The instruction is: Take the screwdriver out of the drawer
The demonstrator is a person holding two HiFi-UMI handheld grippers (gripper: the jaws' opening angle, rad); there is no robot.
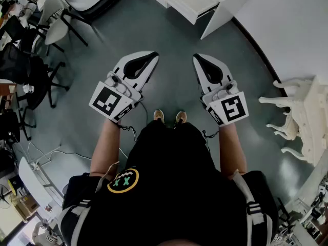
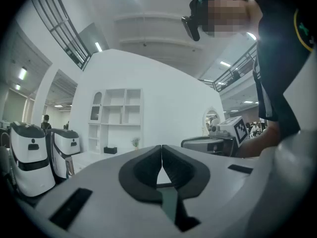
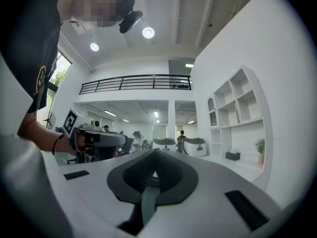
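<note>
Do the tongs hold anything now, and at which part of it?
Nothing is held. The left tongs and the right tongs are both shut and empty.

Drawer: no drawer front can be made out. The nearest candidate is a white carved stand (image 1: pixel 300 109) with curled legs, upright on the grey floor (image 1: pixel 169 40) at far right, partly cut off by the frame edge. Screwdriver: not visible in any view.

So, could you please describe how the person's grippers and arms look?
Both the left gripper and right gripper are white shells with black fingers and a cube of black-and-white square markers. The person wears a black T-shirt with a yellow-ringed emblem.
</note>
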